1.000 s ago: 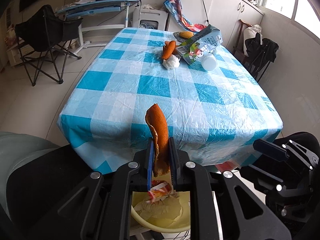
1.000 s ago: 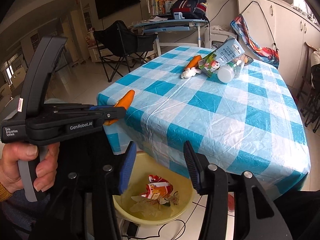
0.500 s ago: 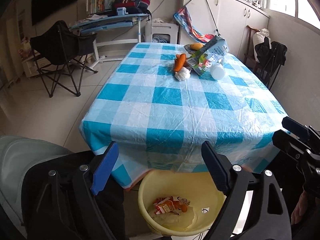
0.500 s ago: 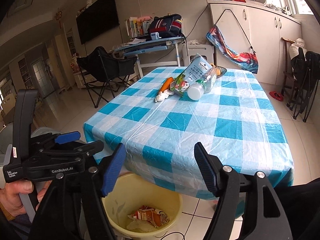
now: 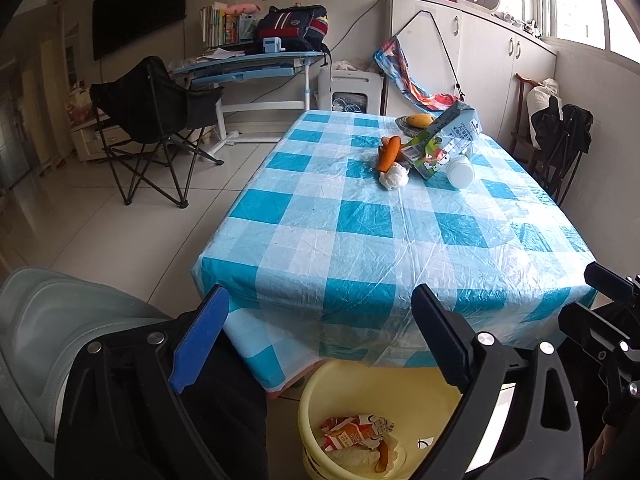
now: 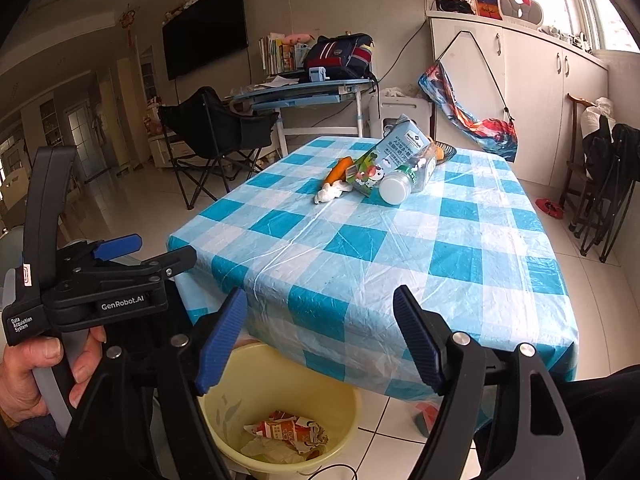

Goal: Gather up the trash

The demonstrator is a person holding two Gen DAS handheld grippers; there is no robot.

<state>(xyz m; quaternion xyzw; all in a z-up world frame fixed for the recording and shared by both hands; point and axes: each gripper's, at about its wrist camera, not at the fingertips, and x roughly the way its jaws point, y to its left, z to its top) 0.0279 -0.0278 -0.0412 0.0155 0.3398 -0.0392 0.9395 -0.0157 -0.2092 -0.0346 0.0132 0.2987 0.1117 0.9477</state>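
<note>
Trash lay in two places. Inside the yellow bucket, which stood on the floor at the near edge of the table, were a crumpled orange-and-white wrapper, pale scraps and a strip of orange peel. Far across the blue checked cloth, well apart from the bucket, sat a cluster: an orange peel leaning on a white crumpled wad, a tilted milk carton just beside them, and a clear bottle lying on its side with its white cap toward the camera. Behind the carton a dark bowl held a yellow fruit.

The left gripper hung above the bucket, its fingers spread wide and holding nothing. The right gripper was likewise over the bucket's rim, fingers parted and bare. A folding chair stood off to the left.
</note>
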